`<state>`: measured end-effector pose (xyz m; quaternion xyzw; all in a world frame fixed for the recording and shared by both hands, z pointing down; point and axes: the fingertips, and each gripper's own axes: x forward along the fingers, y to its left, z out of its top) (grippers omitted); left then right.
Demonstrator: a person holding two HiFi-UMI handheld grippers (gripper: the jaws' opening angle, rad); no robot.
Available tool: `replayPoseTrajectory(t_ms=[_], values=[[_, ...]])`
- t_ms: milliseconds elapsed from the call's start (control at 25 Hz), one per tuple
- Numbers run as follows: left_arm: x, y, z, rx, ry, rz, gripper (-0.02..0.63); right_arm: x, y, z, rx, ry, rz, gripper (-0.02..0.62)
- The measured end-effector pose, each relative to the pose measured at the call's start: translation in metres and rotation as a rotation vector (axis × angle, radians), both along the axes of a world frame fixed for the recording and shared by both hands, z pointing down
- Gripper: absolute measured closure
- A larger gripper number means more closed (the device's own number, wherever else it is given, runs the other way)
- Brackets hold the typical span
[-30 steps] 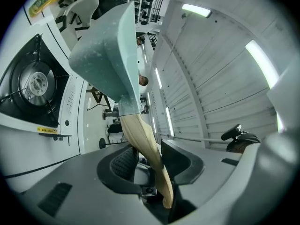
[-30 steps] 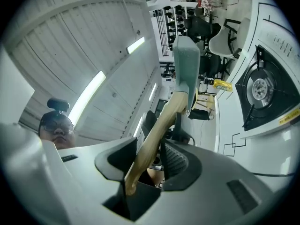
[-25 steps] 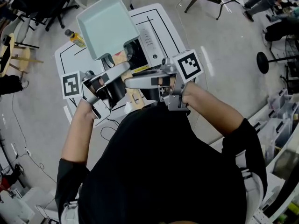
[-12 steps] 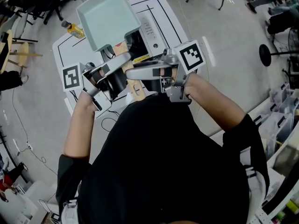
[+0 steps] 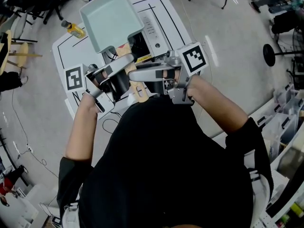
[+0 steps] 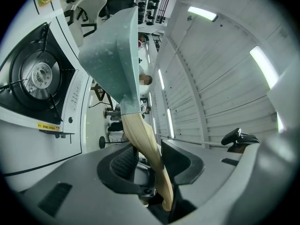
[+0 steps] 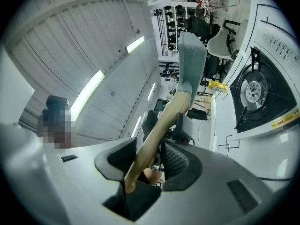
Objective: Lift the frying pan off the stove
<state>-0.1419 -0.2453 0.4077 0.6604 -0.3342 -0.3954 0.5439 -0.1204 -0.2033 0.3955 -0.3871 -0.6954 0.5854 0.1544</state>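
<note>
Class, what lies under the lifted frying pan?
Beneath the frying pan, part of the stove burner shows; in the head view the pan covers its rest and some white table.

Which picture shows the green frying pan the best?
The head view: it looks down on the whole square frying pan, lifted clear of the stove. The left gripper view sees it edge-on, its wooden handle gripped in the left claw. The right gripper view shows just a thin edge too, handle in the right claw.
</note>
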Motion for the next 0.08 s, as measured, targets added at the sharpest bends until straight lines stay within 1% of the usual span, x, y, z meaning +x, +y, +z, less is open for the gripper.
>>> replayPoseTrajectory(t_ms=[80], values=[[-0.0009,-0.0002,0.0022,-0.004,0.002,0.002,0.454,-0.0009,-0.0001,0.0012,-0.004,-0.003,0.002,0.422]])
